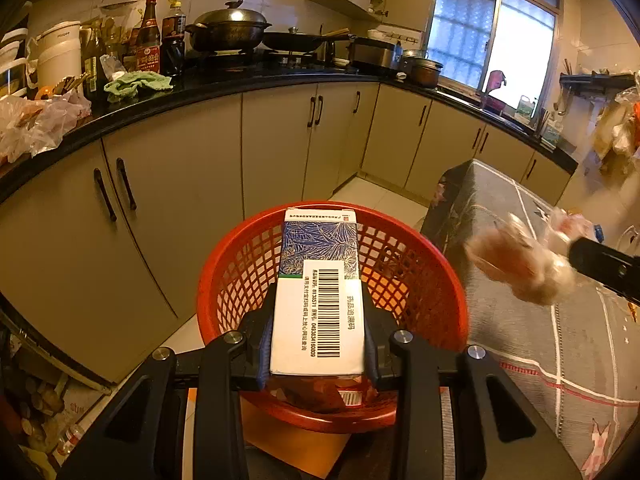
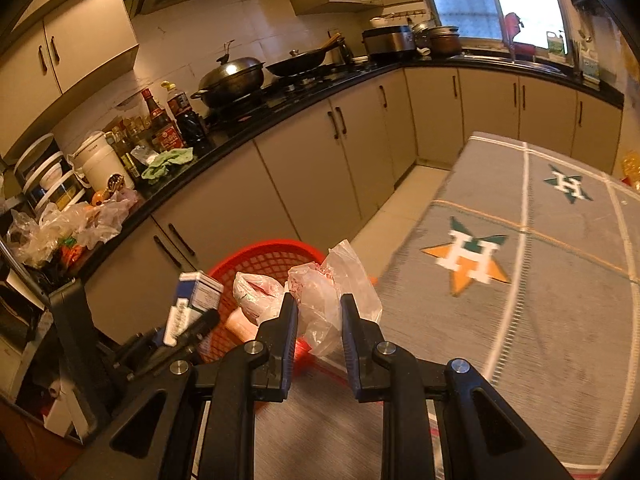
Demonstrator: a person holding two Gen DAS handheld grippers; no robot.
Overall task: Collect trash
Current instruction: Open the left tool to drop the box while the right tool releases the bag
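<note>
Wok (image 1: 228,32) and pan (image 1: 294,41) are seen on the stove; bottles (image 1: 149,36) and green rag (image 1: 136,85) on black counter (image 1: 240,80); grey tablecloth (image 2: 540,280) at right.

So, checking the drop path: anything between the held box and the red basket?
Nothing; the left wrist view shows the box directly over the open red basket.

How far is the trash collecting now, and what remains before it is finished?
Some wrappers already lie in the red basket. In hand: the left gripper holds a medicine box above it, and the right gripper holds a crumpled plastic bag near its rim. Both must still be dropped in.
</note>
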